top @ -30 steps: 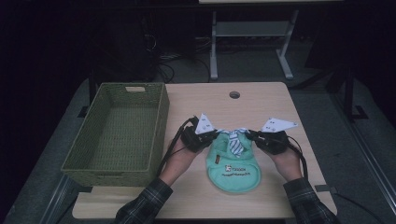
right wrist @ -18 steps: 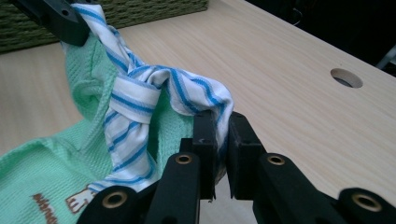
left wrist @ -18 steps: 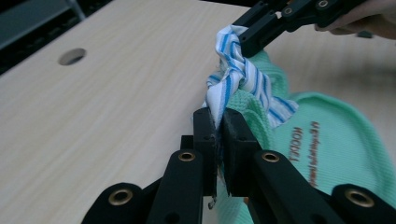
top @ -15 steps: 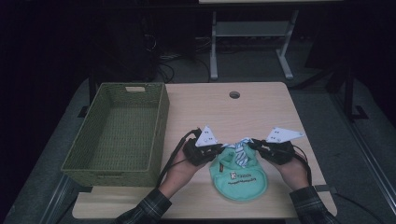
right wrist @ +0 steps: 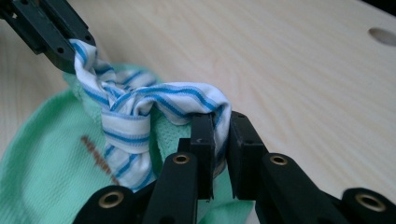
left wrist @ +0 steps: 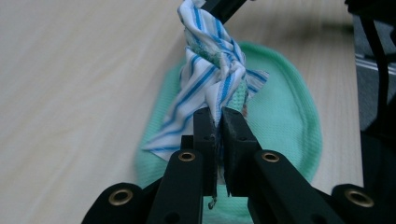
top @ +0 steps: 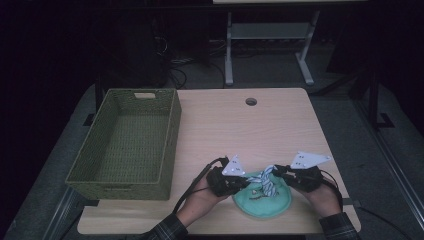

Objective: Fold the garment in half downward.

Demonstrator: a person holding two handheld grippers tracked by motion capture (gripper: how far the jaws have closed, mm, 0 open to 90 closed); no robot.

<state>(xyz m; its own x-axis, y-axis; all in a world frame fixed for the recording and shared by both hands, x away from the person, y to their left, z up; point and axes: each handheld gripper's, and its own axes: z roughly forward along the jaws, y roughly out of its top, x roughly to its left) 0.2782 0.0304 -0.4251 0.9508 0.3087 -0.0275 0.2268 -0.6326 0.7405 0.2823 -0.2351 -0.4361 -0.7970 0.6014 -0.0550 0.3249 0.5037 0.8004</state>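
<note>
Left gripper (left wrist: 218, 123): clamped on the striped tie (left wrist: 212, 70) of the green bib (left wrist: 280, 116).
Right gripper (right wrist: 219, 128): pinching the tie's other end.
Change: both hands have drawn back toward the table's (top: 240, 125) near edge, bunching the bib.
Meaning: likely folding before the basket (top: 127, 140).

On the table (top: 280, 125) there is one green basket (top: 127, 142), standing left of the bib. There is one green bib (top: 262, 202), and one striped strip (top: 267, 181) lies on top of the bib. Two grippers are at the bib: the left gripper (top: 243, 183) on its left side and the right gripper (top: 280, 174) on its right side. One round hole (top: 251, 101) is in the table, far behind the bib.
</note>
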